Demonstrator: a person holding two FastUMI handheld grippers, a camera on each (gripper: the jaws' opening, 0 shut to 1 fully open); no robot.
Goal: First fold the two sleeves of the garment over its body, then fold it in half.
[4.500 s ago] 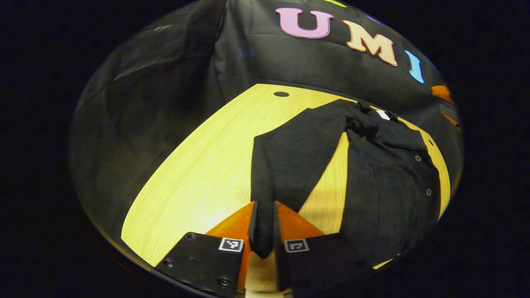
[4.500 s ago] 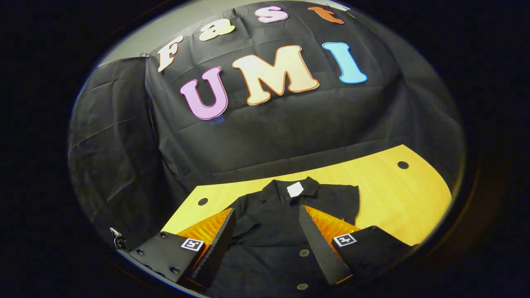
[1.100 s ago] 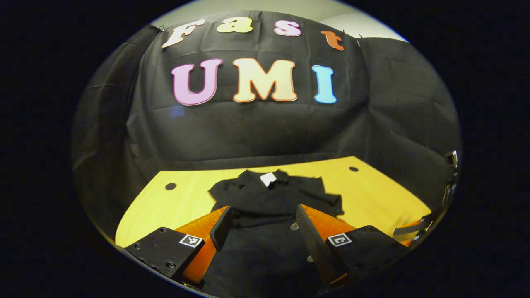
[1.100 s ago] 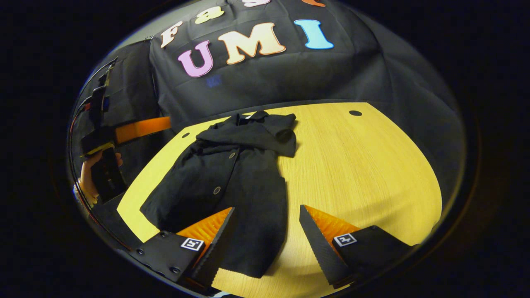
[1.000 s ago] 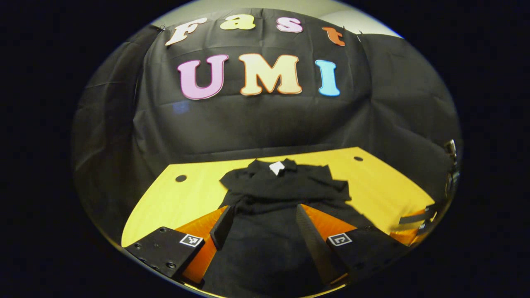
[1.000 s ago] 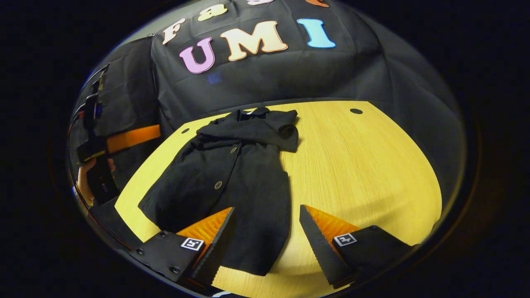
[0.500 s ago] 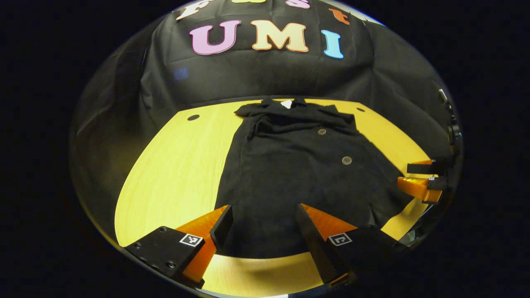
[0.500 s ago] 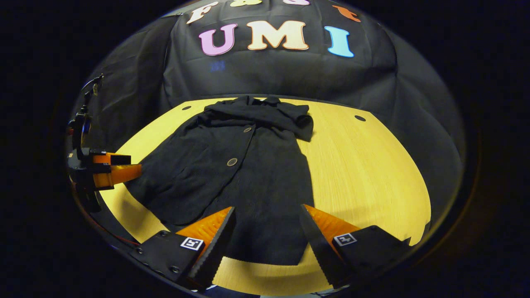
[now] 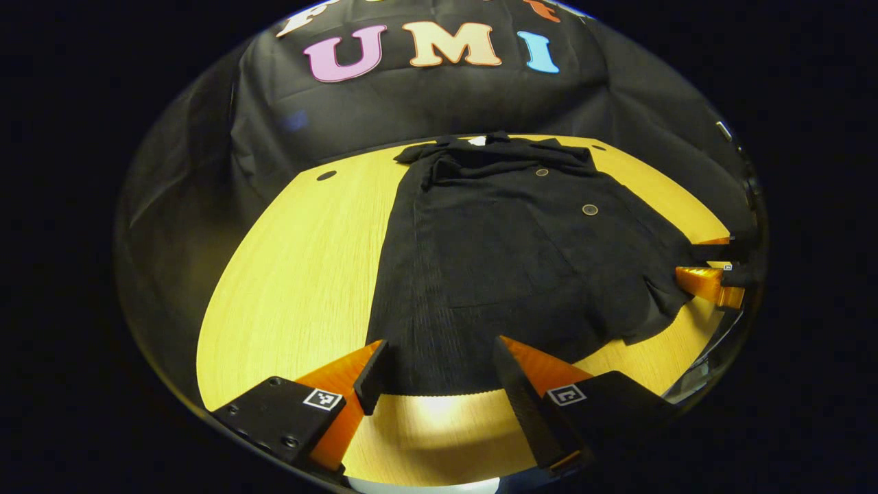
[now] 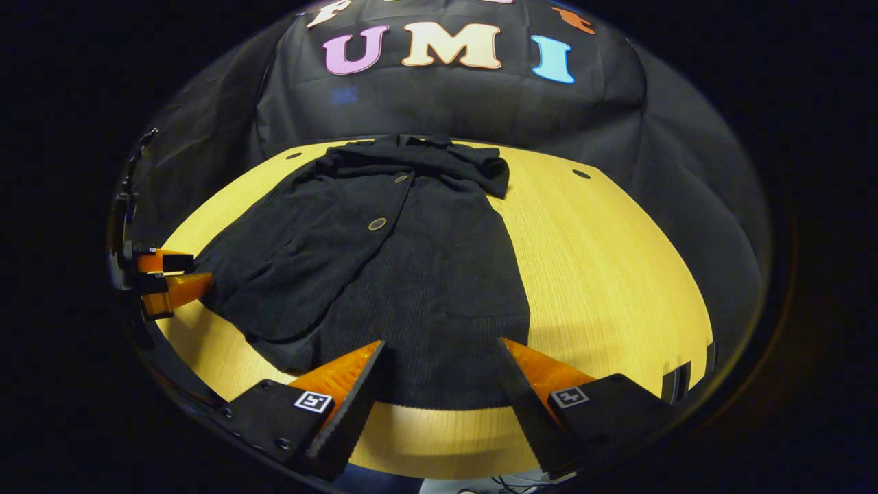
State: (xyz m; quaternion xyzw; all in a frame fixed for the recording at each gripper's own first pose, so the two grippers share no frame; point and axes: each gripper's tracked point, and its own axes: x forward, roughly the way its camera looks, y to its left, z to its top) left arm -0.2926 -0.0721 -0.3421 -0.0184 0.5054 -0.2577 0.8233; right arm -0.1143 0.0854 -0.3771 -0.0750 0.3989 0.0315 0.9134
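Now | left tool [image 9: 439, 374] wide | right tool [image 10: 439, 377] wide | garment [image 9: 507, 254] hem between fingers

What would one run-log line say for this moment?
sleeves: folded over garment | half-fold: not done | left gripper: open at hem | right gripper: open at hem

No words, numbers or brand names can be read on anything on the table [image 9: 288, 274]. The left tongs [image 9: 439, 346] carry two small square black-and-white coded marks [image 9: 323, 399], one on each finger block; they are block patterns, not letters. The right tongs [image 10: 442, 343] carry the same kind of square marks [image 10: 571, 397], again one on each side. At the collar of the black garment [image 9: 494, 261] sits a white tag [image 9: 477, 140], too small and far off to show any print. The garment's round buttons [image 9: 590, 209] show no legible marking.
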